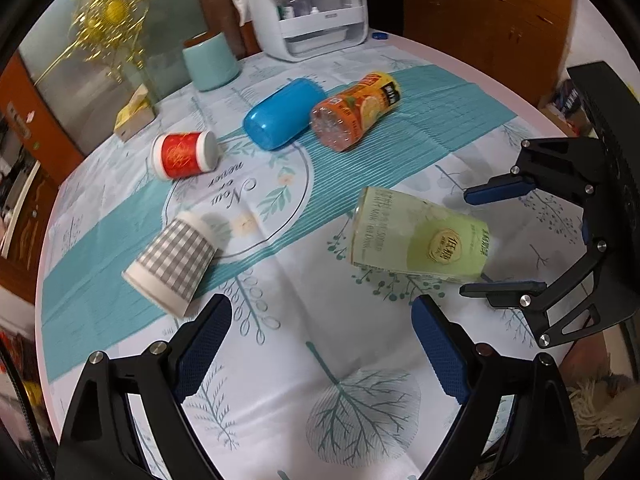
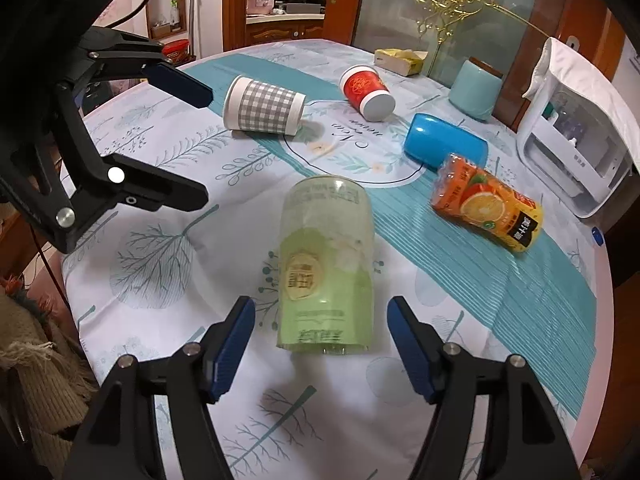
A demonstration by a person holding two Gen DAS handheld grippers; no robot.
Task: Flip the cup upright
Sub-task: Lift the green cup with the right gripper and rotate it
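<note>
Nothing flipped yet: green cup (image 2: 328, 268) lies on its side mid-worktop (image 2: 460, 360), nr the front edge. Right hand-held gripper (image 2: 322, 344) wide open, empty, lined up w/ cup base. Left hand-held gripper (image 1: 322, 348) also open, empty. Grasp & tip-up remain.

Green-labelled clear cup (image 2: 328, 268) on side, mouth away, on tablecloth (image 2: 440, 300).

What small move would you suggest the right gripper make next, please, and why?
Probably ease the right gripper forward so its open fingers straddle the green cup. The cup lies on its side directly ahead, ungripped; the left gripper is open, farther off.
</note>
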